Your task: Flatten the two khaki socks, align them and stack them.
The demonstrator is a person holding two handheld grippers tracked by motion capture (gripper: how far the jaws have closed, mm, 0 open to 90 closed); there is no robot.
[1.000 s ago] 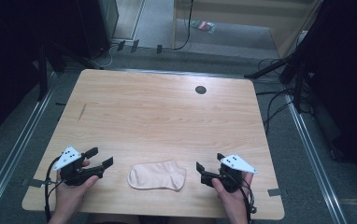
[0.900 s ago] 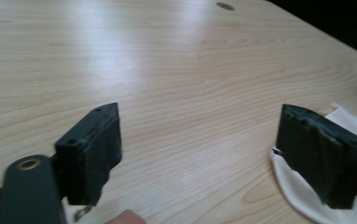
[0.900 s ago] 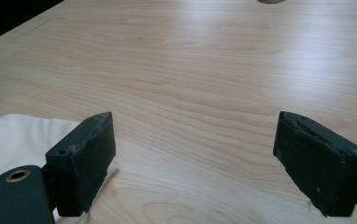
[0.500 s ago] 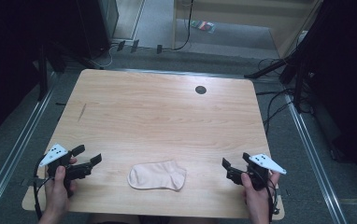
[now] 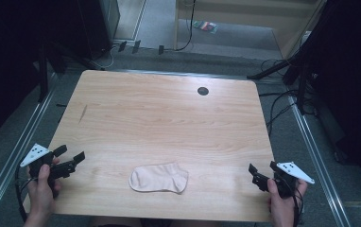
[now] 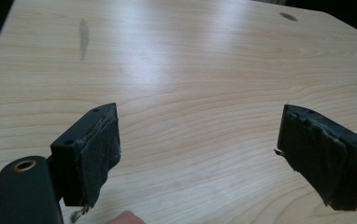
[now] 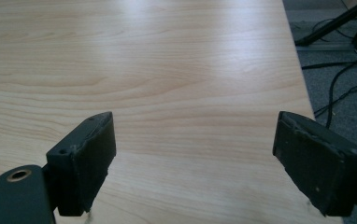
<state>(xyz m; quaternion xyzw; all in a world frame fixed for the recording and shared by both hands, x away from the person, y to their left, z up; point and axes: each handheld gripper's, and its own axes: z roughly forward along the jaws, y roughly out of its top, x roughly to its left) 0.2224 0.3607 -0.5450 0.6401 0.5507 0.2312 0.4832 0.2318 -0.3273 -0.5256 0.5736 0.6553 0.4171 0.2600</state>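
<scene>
Sock (image 5: 159, 178) near front table (image 5: 169, 118) edge, grippers wide apart w/ jaws spread.

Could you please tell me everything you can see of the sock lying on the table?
The sock is a short, ankle-type one in pale pink or cream, seemingly of soft knit fabric. It lies flat on its side on the light wooden table, near the front edge and about midway across, its rounded end toward the person's left. Nothing but the tabletop touches it: the left gripper and right gripper are both open and well apart from it.
</scene>
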